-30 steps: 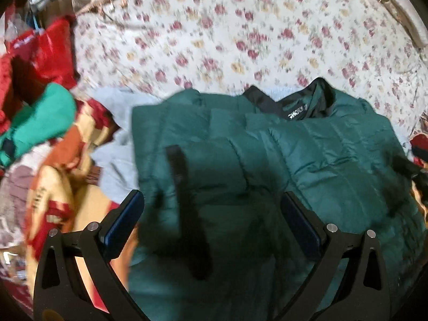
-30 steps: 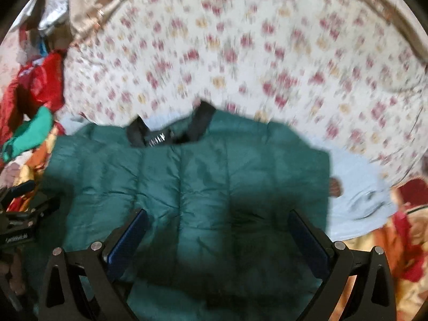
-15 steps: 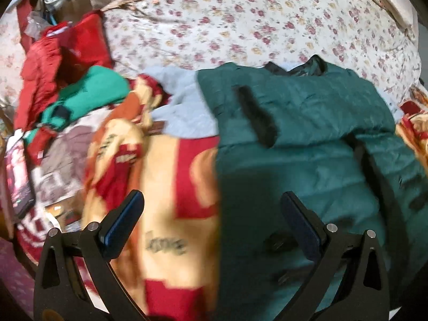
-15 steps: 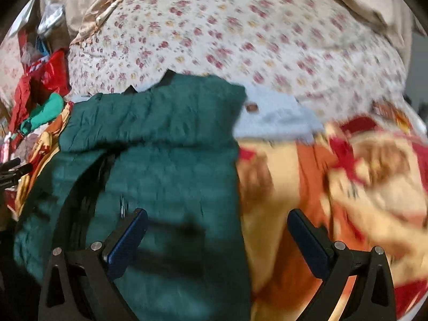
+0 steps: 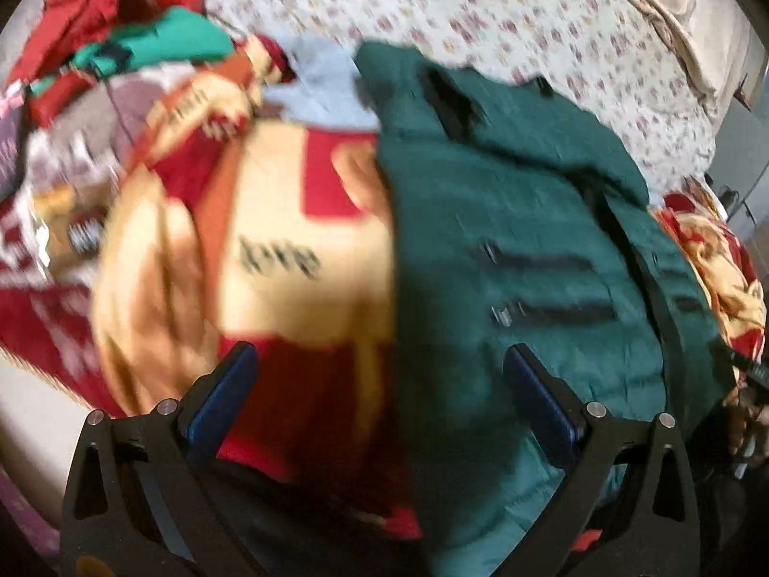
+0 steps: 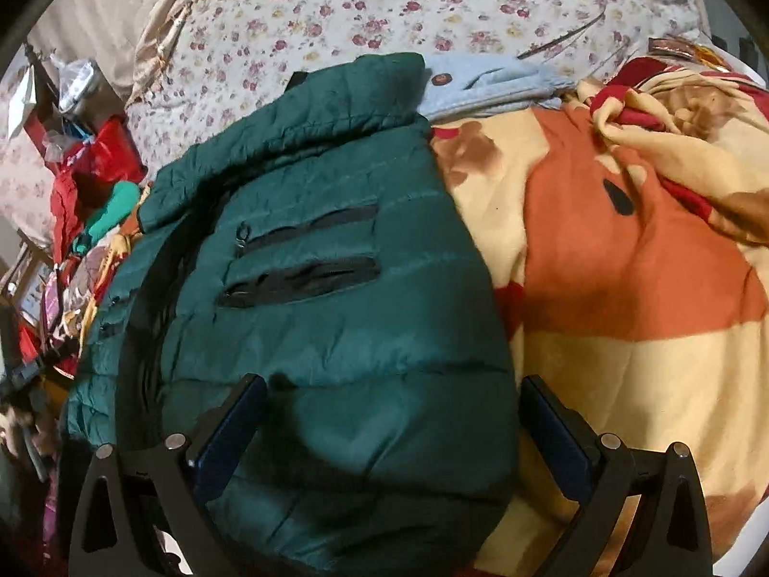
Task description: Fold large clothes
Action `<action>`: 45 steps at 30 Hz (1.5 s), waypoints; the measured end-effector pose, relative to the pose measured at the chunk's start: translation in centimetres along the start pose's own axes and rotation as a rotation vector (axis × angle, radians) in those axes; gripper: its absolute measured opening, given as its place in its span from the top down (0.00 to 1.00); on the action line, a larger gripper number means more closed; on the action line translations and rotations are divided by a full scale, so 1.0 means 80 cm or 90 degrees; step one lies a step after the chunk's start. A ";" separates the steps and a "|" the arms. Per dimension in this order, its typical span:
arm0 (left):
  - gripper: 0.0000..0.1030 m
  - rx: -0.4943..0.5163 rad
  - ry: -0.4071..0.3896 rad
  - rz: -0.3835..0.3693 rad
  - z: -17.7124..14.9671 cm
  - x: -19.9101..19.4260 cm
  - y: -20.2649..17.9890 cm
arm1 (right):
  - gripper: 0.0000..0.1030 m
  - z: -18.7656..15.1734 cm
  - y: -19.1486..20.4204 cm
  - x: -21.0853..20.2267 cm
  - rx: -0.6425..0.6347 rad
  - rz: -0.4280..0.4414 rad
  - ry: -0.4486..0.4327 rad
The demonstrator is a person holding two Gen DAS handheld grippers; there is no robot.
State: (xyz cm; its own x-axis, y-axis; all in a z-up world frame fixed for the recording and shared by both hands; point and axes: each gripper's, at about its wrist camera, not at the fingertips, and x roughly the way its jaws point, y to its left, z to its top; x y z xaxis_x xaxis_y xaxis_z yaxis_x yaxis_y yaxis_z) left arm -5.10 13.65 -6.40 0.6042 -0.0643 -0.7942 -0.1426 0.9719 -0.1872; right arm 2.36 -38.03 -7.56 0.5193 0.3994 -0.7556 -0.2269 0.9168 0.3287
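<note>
The big green puffy jacket [image 6: 307,317] lies on a red and yellow blanket [image 6: 625,288] on the flowery bed [image 6: 384,9] (two black zips show). The left gripper [image 5: 379,384] and right gripper [image 6: 391,428] both hang above it, jaws wide apart, holding nothing.

A plush blanket [image 6: 625,288] in cream, orange and red fills the right half of the right wrist view. Above it, at upper centre, lies a pale blue garment [image 6: 495,84], possibly denim. A floral bedsheet [image 6: 384,5] spreads across the top. At the left edge sit a red garment [image 6: 96,168] and a bright green one [image 6: 113,209].
</note>
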 end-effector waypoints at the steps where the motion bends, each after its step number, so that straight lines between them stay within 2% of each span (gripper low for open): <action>1: 0.01 0.001 0.006 -0.001 -0.009 0.005 -0.007 | 0.00 -0.002 0.000 -0.002 0.002 0.011 -0.004; 5: 0.01 0.024 0.039 -0.029 -0.033 0.024 -0.038 | 0.00 -0.004 0.007 -0.007 -0.016 0.069 -0.008; 6: 0.02 0.032 0.037 -0.034 -0.036 0.023 -0.041 | 0.00 -0.005 0.010 -0.013 -0.026 0.103 -0.022; 10: 0.21 0.060 0.006 -0.072 -0.042 0.009 -0.056 | 0.00 -0.002 0.001 -0.019 0.008 0.173 -0.050; 11: 0.24 0.060 0.005 -0.066 -0.044 0.009 -0.057 | 0.01 -0.002 -0.003 -0.017 0.018 0.166 -0.047; 13: 0.36 0.047 0.018 -0.064 -0.045 0.014 -0.049 | 0.08 -0.004 -0.007 -0.005 0.037 0.084 -0.015; 14: 0.37 0.036 0.024 -0.069 -0.047 0.015 -0.044 | 0.09 -0.006 -0.007 0.003 0.044 0.015 0.014; 15: 0.39 0.024 0.026 -0.078 -0.047 0.015 -0.041 | 0.10 -0.007 -0.005 0.006 0.042 -0.017 0.029; 18: 0.50 0.015 0.027 -0.091 -0.049 0.012 -0.037 | 0.10 -0.018 0.018 -0.014 0.017 -0.056 0.017; 19: 0.57 0.013 0.027 -0.097 -0.051 0.010 -0.035 | 0.10 -0.022 0.026 -0.021 0.004 -0.058 0.014; 21: 0.64 0.008 0.024 -0.110 -0.052 0.007 -0.033 | 0.10 -0.026 0.035 -0.030 -0.013 -0.045 0.007; 24: 0.64 0.002 0.026 -0.124 -0.052 0.009 -0.030 | 0.10 -0.032 0.041 -0.043 -0.030 0.002 -0.023; 26: 0.60 -0.005 0.032 -0.129 -0.051 0.012 -0.030 | 0.10 -0.033 0.040 -0.048 -0.027 0.042 -0.038; 27: 0.52 -0.007 0.035 -0.131 -0.051 0.015 -0.030 | 0.10 -0.033 0.040 -0.049 -0.026 0.066 -0.044; 29: 0.52 -0.004 0.031 -0.125 -0.051 0.014 -0.032 | 0.11 -0.033 0.043 -0.046 -0.029 0.083 -0.046; 30: 0.56 0.003 0.027 -0.119 -0.052 0.011 -0.034 | 0.11 -0.033 0.047 -0.043 -0.034 0.084 -0.044; 31: 0.72 0.009 0.020 -0.112 -0.053 0.008 -0.036 | 0.13 -0.032 0.049 -0.039 -0.036 0.078 -0.040; 32: 0.77 0.013 0.010 -0.107 -0.053 0.001 -0.037 | 0.15 -0.032 0.049 -0.035 -0.035 0.069 -0.032; 33: 0.84 0.009 0.007 -0.108 -0.053 -0.001 -0.037 | 0.23 -0.032 0.049 -0.032 -0.033 0.065 -0.027; 35: 0.89 -0.004 -0.007 -0.116 -0.053 -0.012 -0.031 | 0.47 -0.031 0.044 -0.033 -0.025 0.062 -0.035; 36: 0.90 0.000 -0.026 -0.117 -0.051 -0.023 -0.029 | 0.68 -0.030 0.042 -0.037 -0.021 0.070 -0.043; 37: 0.91 -0.004 -0.041 -0.123 -0.048 -0.033 -0.025 | 0.72 -0.030 0.039 -0.042 -0.016 0.091 -0.055; 41: 0.91 -0.025 -0.085 -0.145 -0.030 -0.058 -0.003 | 0.72 -0.030 0.047 -0.046 -0.046 0.163 -0.065; 43: 0.88 -0.032 -0.062 -0.154 -0.029 -0.046 0.006 | 0.72 -0.031 0.054 -0.036 -0.056 0.164 -0.039; 45: 0.85 -0.038 -0.032 -0.141 -0.034 -0.031 0.007 | 0.70 -0.030 0.053 -0.024 -0.045 0.145 -0.014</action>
State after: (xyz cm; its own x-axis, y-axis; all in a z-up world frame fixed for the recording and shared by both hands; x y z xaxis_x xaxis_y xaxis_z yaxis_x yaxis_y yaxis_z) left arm -8.83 13.70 -6.12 0.6636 -0.2622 -0.7006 -0.0474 0.9199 -0.3892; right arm -1.60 -34.89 -6.10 0.4651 0.5970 -0.6537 -0.3966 0.8006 0.4491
